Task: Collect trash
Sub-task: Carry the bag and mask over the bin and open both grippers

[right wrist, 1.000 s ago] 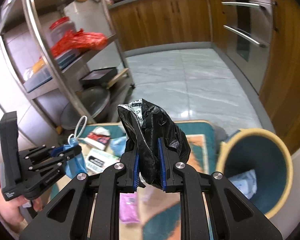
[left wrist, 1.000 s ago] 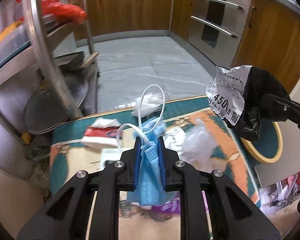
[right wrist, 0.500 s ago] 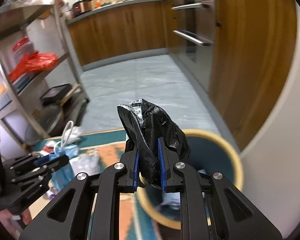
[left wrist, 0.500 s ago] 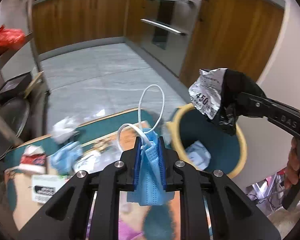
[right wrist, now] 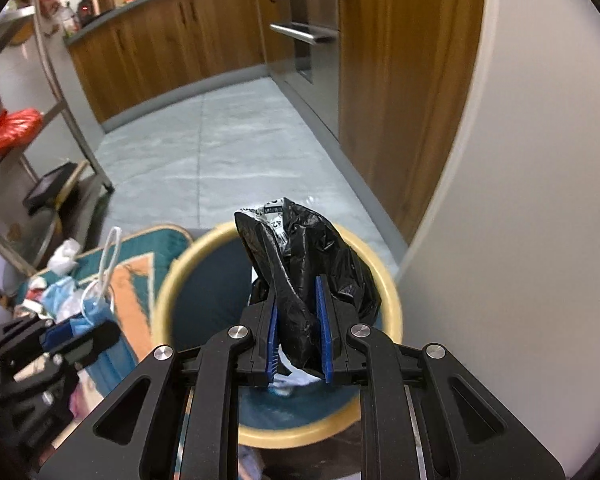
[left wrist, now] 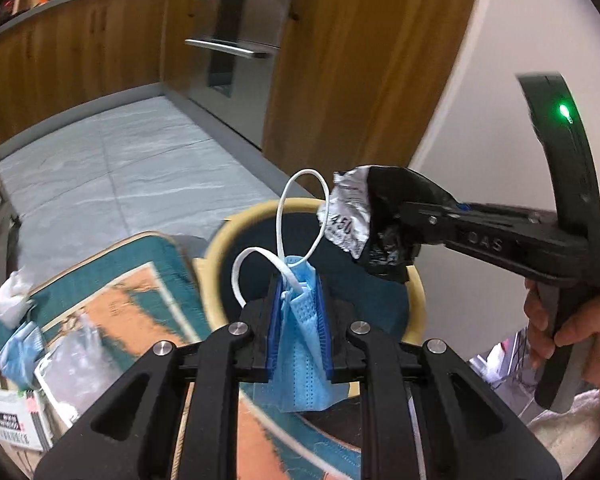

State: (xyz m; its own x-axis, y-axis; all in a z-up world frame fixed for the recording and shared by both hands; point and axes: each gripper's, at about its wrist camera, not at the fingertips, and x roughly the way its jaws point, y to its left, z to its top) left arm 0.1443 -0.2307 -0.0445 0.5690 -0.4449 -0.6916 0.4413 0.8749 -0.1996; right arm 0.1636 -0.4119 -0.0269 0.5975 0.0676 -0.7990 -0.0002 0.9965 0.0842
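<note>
My left gripper [left wrist: 298, 292] is shut on a blue face mask [left wrist: 302, 344] with white ear loops, held at the near left rim of the round bin [left wrist: 216, 248]. My right gripper [right wrist: 298, 300] is shut on a crumpled black wrapper [right wrist: 312, 252] with a silver printed side, held over the bin's opening [right wrist: 204, 296]. In the left wrist view the wrapper [left wrist: 376, 220] hangs above the bin's right half. The bin has a tan rim and a teal inside, with pale trash at its bottom.
A teal and orange rug [left wrist: 120, 304] lies left of the bin with several pieces of trash: a white tissue [left wrist: 12, 296], another blue mask [left wrist: 18, 344], clear plastic [left wrist: 72, 356]. A metal shelf rack [right wrist: 40, 128] stands left; a white wall [right wrist: 520, 200] is right.
Both grippers swung right, from above the rug to the bin. The black wrapper now hangs over the bin's opening and the mask is at its rim. Both stay shut.
</note>
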